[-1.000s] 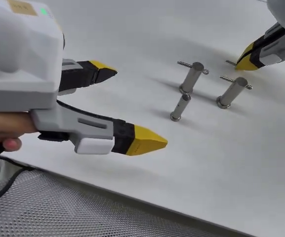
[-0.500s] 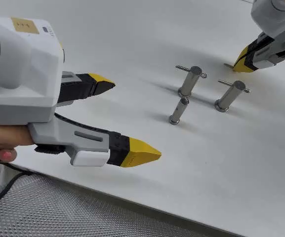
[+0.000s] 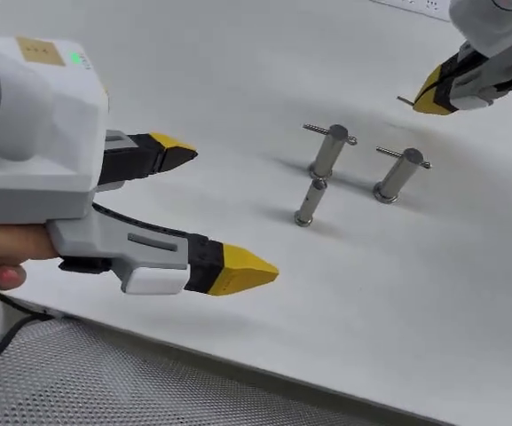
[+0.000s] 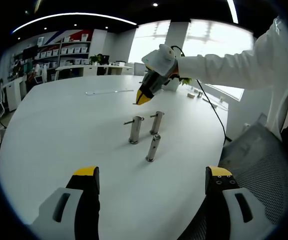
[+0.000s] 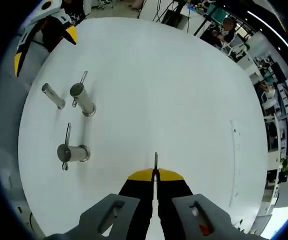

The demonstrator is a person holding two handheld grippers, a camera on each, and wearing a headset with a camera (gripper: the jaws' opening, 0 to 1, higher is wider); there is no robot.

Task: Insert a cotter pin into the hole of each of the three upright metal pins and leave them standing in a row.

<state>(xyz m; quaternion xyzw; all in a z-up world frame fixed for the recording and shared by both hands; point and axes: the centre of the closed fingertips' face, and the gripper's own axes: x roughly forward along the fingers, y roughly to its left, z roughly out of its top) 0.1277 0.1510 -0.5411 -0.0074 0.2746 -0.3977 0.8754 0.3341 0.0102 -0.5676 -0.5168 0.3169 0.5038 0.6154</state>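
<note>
Two rear pins (image 3: 329,153) (image 3: 397,174): fitted with cotters (image 3: 316,130).
Third pin (image 3: 309,202): unfitted.
Right claw (image 3: 418,102): clamped on cotter pin (image 3: 405,100).
Left claw (image 3: 233,210): held wide.

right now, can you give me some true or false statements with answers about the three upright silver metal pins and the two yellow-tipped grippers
1. Every upright pin already carries a cotter pin. False: the short silver metal pin in front has none; the back-left pin and back-right pin have theirs.
2. The right gripper is shut on a thin metal cotter pin. True.
3. The left gripper grips a pin. False: its jaws stand wide open, empty.
4. All three pins stand on the white table. True.
</note>
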